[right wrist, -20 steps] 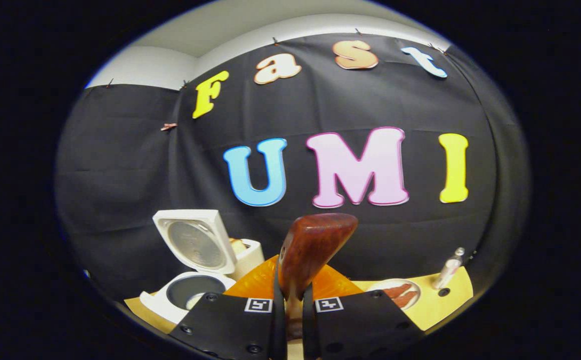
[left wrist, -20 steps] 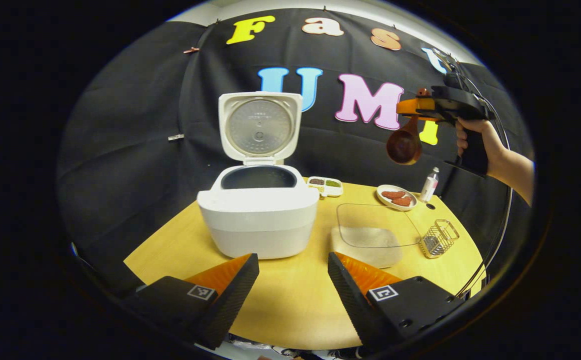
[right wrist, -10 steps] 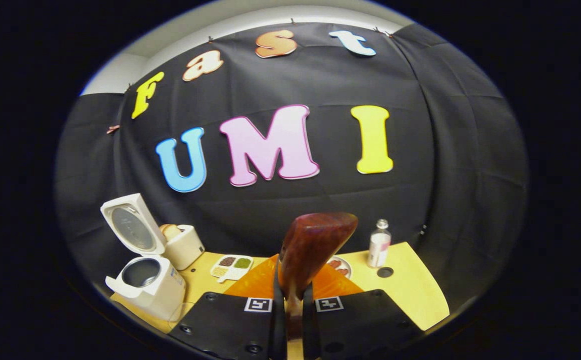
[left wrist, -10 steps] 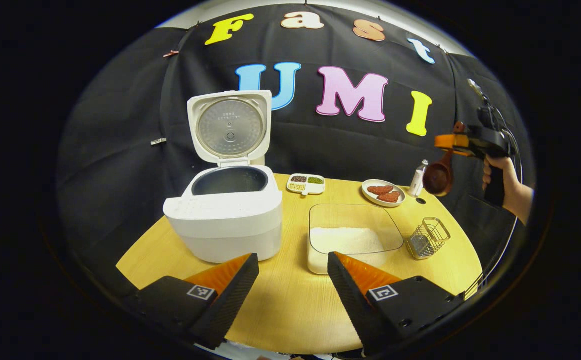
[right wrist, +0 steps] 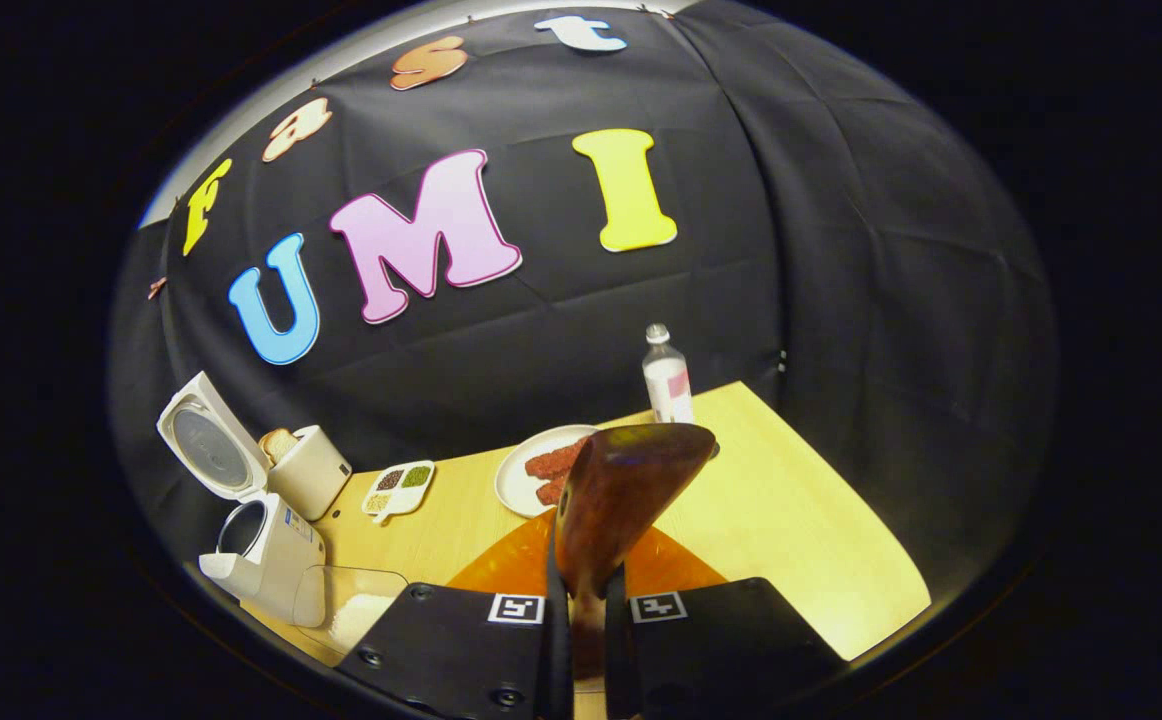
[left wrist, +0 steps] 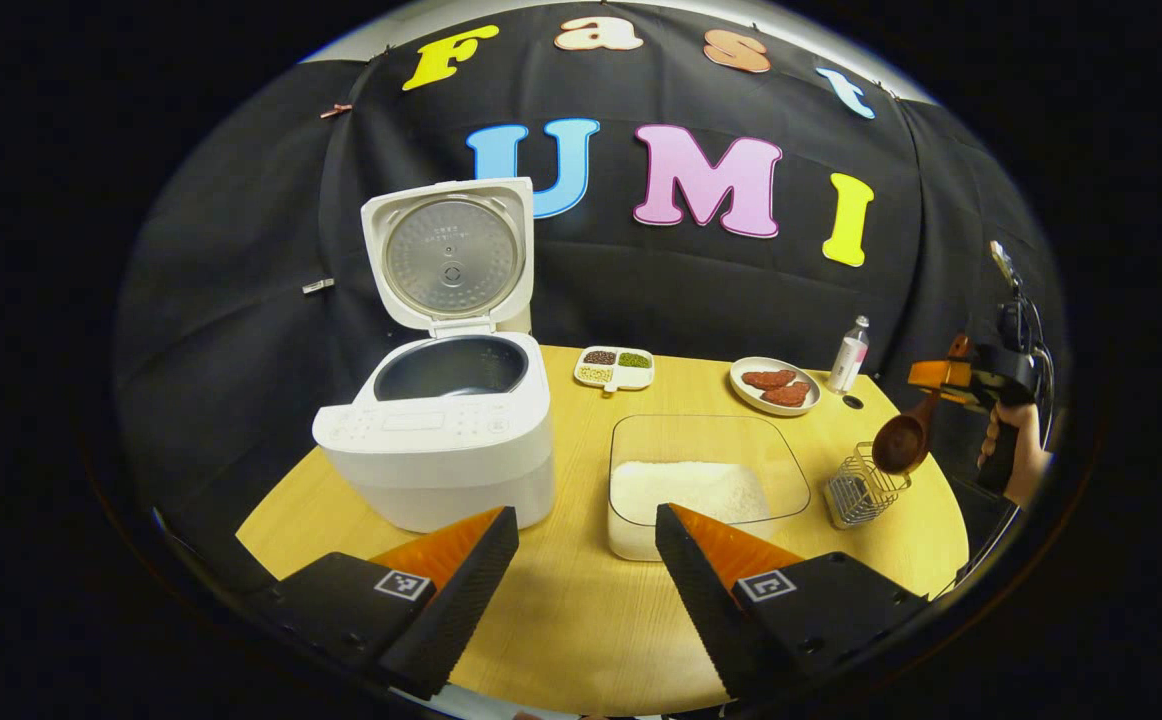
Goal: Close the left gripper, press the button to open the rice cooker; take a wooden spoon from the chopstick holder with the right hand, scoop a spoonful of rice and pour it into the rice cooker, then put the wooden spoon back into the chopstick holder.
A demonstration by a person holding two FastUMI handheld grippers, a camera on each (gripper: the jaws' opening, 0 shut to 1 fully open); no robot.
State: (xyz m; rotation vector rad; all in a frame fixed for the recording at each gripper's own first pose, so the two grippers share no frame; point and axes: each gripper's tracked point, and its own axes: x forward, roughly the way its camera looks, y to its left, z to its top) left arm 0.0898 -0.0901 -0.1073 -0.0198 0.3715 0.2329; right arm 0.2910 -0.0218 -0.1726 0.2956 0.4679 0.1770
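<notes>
Left gripper view: wooden spoon (left wrist: 903, 436) gripped in right gripper (left wrist: 941, 375) jaws, bowl hung just above chopstick holder (left wrist: 863, 488); left gripper (left wrist: 581, 560) jaws held open.

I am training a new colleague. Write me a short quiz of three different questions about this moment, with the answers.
1. True or false: the lid of the rice cooker stands open.
2. What does the right tool hold? A) the small bottle B) the wooden spoon C) the plate of meat
3. Fill in: in the left gripper view, the spoon's bowl hangs just above the wire ______ on the table.

Key
1. True. The lid is up and the dark inner pot shows.
2. B. Both fingers press on the handle of the wooden spoon.
3. Chopstick holder. The left tool is open and holds nothing.
</notes>
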